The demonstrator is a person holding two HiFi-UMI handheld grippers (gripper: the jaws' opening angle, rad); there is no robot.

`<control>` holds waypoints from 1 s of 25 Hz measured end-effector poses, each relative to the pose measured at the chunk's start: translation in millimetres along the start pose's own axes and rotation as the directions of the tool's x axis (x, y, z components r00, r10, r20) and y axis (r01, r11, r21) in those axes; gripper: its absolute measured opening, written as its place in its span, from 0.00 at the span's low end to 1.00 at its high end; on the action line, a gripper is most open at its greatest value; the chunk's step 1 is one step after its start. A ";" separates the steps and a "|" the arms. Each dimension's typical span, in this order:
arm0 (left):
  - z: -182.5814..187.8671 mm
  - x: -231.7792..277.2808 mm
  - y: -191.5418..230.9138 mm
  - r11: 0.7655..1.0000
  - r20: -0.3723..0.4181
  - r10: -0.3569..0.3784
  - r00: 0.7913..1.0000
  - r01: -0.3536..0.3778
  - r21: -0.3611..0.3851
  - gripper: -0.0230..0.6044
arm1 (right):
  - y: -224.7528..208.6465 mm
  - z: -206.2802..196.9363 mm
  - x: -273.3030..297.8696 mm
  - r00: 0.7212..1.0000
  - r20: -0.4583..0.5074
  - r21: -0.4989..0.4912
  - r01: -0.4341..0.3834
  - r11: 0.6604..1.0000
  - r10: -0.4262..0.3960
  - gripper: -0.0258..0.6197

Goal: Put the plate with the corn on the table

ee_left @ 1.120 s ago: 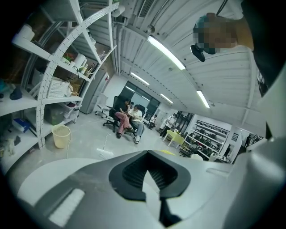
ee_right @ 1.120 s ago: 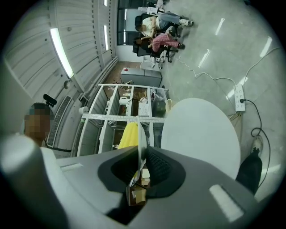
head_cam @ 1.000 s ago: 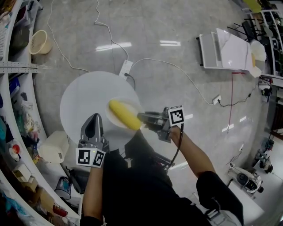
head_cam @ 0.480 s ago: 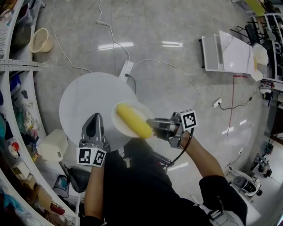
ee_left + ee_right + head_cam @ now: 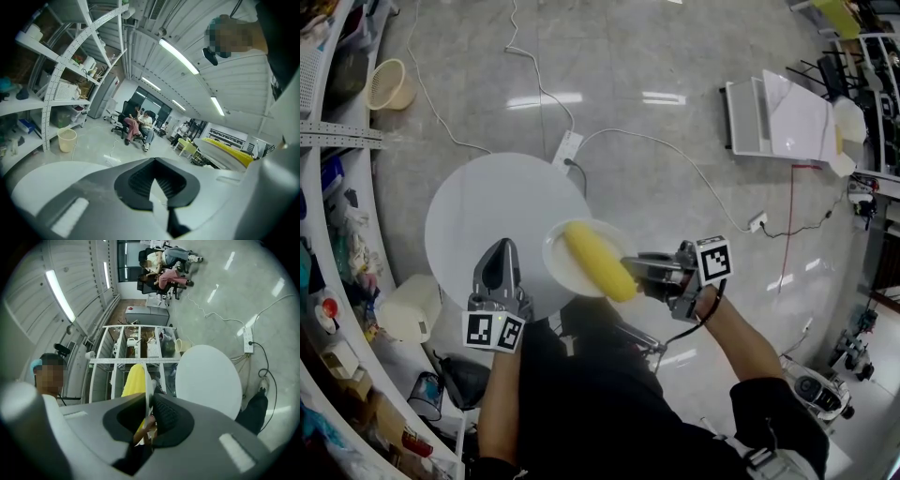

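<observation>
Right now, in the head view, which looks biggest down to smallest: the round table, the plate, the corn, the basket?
1. table
2. plate
3. corn and basket look about alike. The basket stands farther off on the floor, so I won't rank those two.

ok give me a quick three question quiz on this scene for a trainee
1. What lies on the round white plate?
2. True or false: the right gripper is clamped on that plate's rim.
3. The plate is held: A partly over the round white table at its edge, B over the beige basket, C over the white power strip.
Key: 1 a yellow corn cob; 2 true; 3 A.
</observation>
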State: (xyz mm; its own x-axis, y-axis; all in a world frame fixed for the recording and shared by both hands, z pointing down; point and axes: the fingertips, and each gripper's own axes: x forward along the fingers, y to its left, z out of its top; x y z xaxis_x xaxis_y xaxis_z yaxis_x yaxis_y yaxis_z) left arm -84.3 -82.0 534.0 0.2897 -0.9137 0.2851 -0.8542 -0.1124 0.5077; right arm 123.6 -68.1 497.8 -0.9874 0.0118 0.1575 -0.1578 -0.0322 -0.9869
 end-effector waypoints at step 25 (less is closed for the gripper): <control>-27.6 -10.5 12.9 1.000 -0.041 0.000 0.999 -0.001 -0.020 0.04 | -115.2 19.0 32.6 0.998 -0.056 -0.036 0.015 0.999 -0.017 0.11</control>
State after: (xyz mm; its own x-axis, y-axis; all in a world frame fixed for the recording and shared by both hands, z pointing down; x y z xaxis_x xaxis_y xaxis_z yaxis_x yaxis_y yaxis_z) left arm -86.4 -63.1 560.0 0.3068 -0.8970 0.3183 -0.8459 -0.1036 0.5232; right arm 109.5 -83.0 617.3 -0.9828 0.0678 0.1718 -0.1719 0.0044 -0.9851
